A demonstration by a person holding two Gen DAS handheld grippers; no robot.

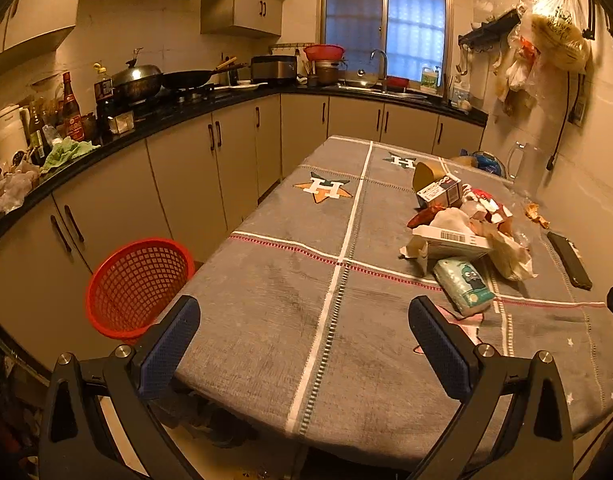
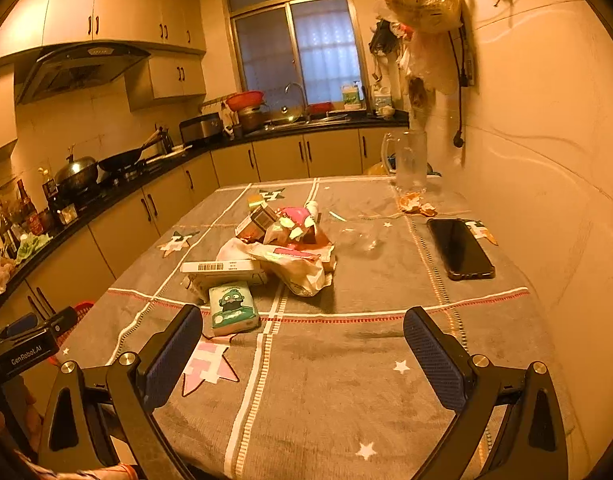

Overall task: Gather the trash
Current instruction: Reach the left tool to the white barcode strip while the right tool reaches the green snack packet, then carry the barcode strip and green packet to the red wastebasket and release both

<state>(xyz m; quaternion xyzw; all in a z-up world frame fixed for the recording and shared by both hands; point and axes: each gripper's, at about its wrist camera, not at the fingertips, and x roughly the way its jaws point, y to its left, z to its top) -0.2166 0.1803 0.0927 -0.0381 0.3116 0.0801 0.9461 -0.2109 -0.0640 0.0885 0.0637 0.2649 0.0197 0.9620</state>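
A heap of trash (image 2: pixel 274 248) lies on the gray tablecloth (image 2: pixel 346 380) of a kitchen table, ahead of two hand-held grippers that both hang over the table's near end with jaws spread wide and nothing between them. The right gripper (image 2: pixel 302 356) looks the nearer of the two: the heap sits ahead and slightly left of its jaws, with the tissue pack (image 2: pixel 232 308) at the heap's near edge just beyond the left finger, its long axis running away from the camera. From the left gripper (image 1: pixel 304 354) the same heap (image 1: pixel 466 228) lies well off to the right and farther up the table, and the tissue pack (image 1: pixel 464 286) sits ahead of its right finger. The heap is a loose mix of crumpled paper wrappers, a flat white box with a barcode (image 2: pixel 220 267), a small carton (image 2: pixel 258 220) and bits of pink and red packaging. A red basket (image 1: pixel 138 286) stands off the table's left side, opposite the heap, and is the likely place for it. Right of the heap a phone (image 2: pixel 460 248) lies flat; beyond that, peel scraps (image 2: pixel 416 206) lie by a glass pitcher (image 2: pixel 406 164).
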